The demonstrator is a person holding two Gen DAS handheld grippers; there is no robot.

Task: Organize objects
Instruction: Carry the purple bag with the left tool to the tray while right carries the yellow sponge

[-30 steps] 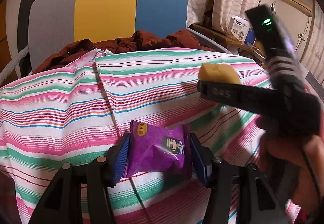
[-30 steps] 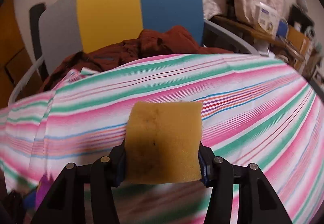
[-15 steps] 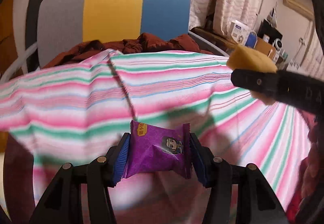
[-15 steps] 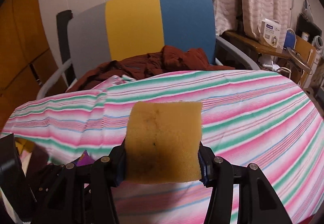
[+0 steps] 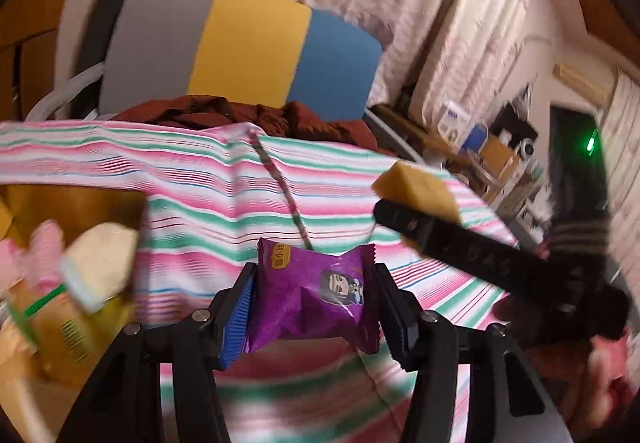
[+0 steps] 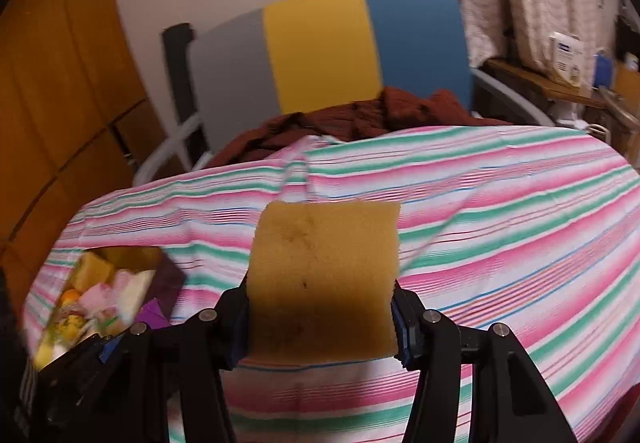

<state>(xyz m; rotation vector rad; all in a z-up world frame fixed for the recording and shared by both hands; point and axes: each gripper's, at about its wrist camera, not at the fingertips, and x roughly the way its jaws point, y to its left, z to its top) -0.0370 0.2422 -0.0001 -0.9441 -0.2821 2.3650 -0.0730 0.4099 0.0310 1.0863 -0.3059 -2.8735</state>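
Purple snack packet (image 5: pixel 316 297) clamped in left gripper (image 5: pixel 314 307), sponge (image 6: pixel 322 279) in right gripper (image 6: pixel 320 307)

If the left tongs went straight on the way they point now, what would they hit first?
Most likely the striped cloth just beyond the purple snack packet that the left tongs hold. The box of items lies off to the left of that line. Blur makes depth uncertain.
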